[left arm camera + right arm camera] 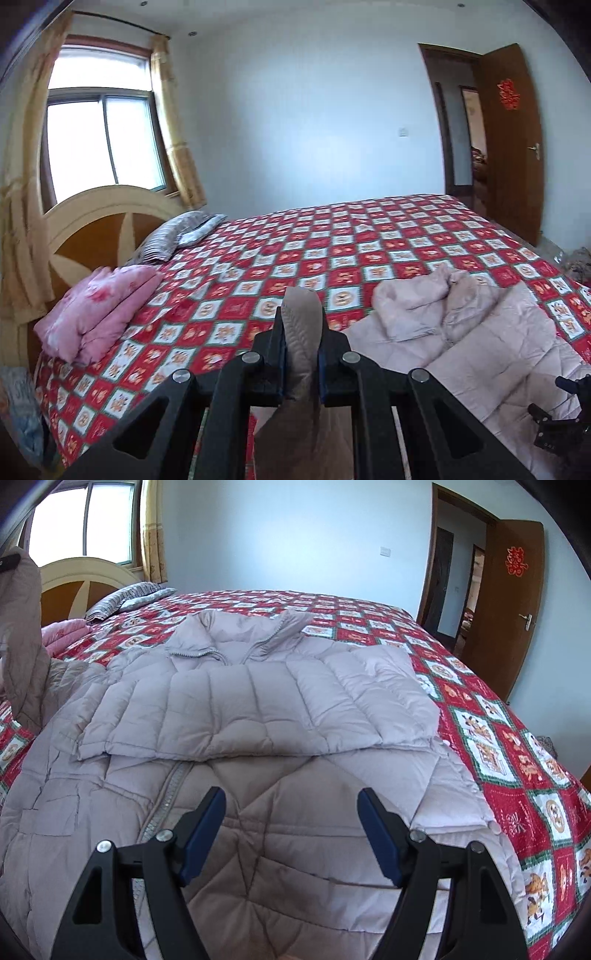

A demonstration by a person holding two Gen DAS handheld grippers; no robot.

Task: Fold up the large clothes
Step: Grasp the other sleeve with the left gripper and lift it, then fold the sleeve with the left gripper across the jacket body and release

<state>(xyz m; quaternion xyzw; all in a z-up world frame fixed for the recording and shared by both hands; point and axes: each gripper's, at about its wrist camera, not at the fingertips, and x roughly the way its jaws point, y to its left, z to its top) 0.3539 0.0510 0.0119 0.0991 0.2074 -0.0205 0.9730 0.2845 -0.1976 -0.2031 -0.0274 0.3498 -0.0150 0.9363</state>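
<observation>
I hold a two-finger claw in each hand over a bed covered by a red, white and green patterned bedspread (491,746); a long, pale pinkish-grey quilted down coat (258,812) lies spread across the near part of the bed, its front upward, its zip running down the left of my right-hand view, its collar (240,635) toward the far side; one sleeve (258,705) is already folded flat across the chest; my left claw (302,354) is clamped tight on a strip of the coat's padded fabric, seemingly the other sleeve (301,332), which stands up between its pads and is lifted clear of the bed; my right claw (291,834) hovers just above the coat's lower body with its jaws wide apart and nothing between them; beyond, a folded pink quilt (96,314) and grey striped pillows (177,236) sit near the wooden headboard (92,221); I judge the coat light for its bulk, soft, puffy and springy, with a smooth shell that may slip from a shallow pinch and folds that may puff back open; the best holds would be stitched edges, namely the cuff, hem, or seam lines, where the padding is thin and the pads can bite firmly.
</observation>
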